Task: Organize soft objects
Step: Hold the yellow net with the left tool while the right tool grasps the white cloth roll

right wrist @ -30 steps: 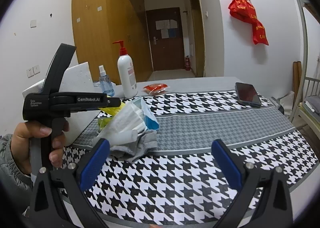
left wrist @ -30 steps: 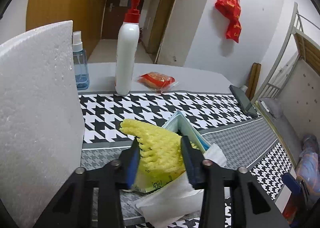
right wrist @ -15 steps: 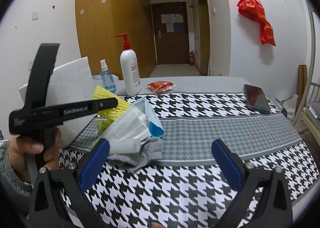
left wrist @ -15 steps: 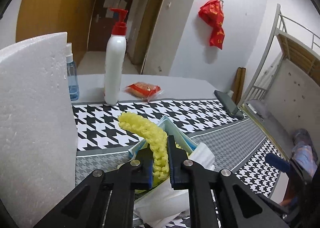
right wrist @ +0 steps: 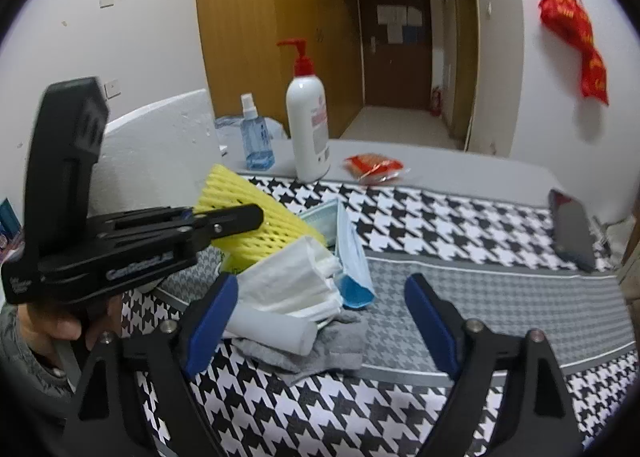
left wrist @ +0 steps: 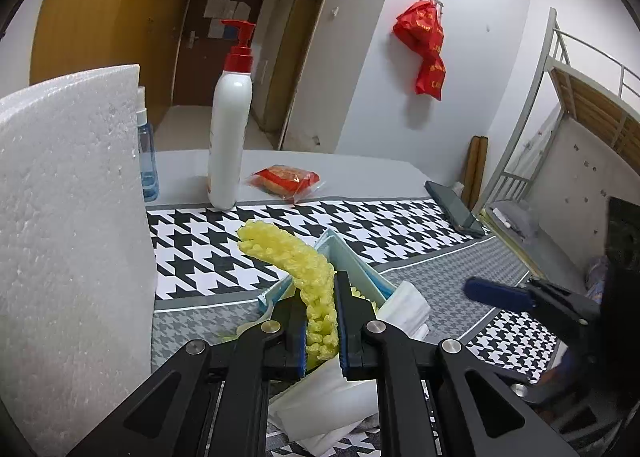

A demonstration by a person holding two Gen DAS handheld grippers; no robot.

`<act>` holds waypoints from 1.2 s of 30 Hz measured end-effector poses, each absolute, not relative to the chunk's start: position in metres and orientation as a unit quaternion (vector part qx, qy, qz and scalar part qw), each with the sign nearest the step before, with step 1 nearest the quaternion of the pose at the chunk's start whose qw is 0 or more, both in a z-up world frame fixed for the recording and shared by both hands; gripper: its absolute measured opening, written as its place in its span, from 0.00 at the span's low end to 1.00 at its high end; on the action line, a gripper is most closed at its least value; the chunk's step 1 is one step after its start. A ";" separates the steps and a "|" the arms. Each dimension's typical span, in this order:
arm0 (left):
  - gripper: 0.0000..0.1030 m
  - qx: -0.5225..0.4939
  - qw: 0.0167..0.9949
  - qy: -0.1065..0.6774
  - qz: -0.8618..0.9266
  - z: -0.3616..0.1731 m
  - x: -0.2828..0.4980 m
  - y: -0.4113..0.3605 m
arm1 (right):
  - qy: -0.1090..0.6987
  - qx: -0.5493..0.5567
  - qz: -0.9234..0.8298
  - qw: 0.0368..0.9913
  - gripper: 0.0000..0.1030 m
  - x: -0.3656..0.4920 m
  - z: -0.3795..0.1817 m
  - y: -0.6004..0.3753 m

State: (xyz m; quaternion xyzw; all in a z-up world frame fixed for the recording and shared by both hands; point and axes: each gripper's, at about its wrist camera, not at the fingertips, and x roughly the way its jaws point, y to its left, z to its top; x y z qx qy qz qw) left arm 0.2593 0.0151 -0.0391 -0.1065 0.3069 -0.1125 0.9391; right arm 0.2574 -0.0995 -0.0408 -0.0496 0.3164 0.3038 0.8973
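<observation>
- Left gripper [left wrist: 320,321]: both blue-padded fingers pressed against one yellow foam net [left wrist: 298,261], which is pinched between them and arches forward past the tips.
- In the right wrist view the same yellow foam net [right wrist: 260,225] is raised above a pile of soft items, with the left gripper [right wrist: 224,219] clamped on its near edge.
- Right gripper [right wrist: 320,317]: fingers spread wide apart, nothing between them; it hangs over the near side of the pile.
- Pile, counted: one white folded tissue wad [right wrist: 292,281], one light-blue face mask [right wrist: 352,257], one grey cloth [right wrist: 320,349] at the bottom, all touching.
- Houndstooth tablecloth [right wrist: 460,217]: one, under the pile.
- Bottles: two, standing upright at the far edge, one white pump bottle [right wrist: 308,129] and one small blue spray bottle [right wrist: 254,137].
- One red snack packet [right wrist: 374,167], right of the pump bottle.
- One dark phone [right wrist: 572,233] at the right edge.
- One white foam block [left wrist: 68,237] on the left.
</observation>
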 end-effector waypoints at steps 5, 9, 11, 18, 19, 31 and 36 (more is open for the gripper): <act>0.11 -0.117 0.935 0.313 -0.116 -0.040 0.261 0.017 | 0.344 -0.063 0.318 0.881 0.73 0.270 -0.049 -0.086; 0.12 -0.121 0.936 0.310 -0.115 -0.039 0.260 0.020 | 0.360 -0.070 0.323 0.872 0.69 0.277 -0.053 -0.077; 0.12 -0.121 0.937 0.309 -0.111 -0.038 0.260 0.021 | 0.366 -0.073 0.324 0.870 0.62 0.280 -0.055 -0.073; 0.12 -0.118 0.936 0.311 -0.114 -0.039 0.259 0.019 | 0.371 -0.070 0.328 0.866 0.52 0.287 -0.055 -0.068; 0.11 -0.117 0.936 0.311 -0.113 -0.039 0.259 0.019 | 0.375 -0.070 0.327 0.865 0.45 0.289 -0.056 -0.067; 0.11 -0.114 0.937 0.310 -0.112 -0.040 0.260 0.019 | 0.365 -0.050 0.319 0.873 0.12 0.275 -0.044 -0.084; 0.11 -0.113 0.938 0.307 -0.114 -0.039 0.258 0.018 | 0.354 -0.040 0.314 0.880 0.08 0.270 -0.032 -0.091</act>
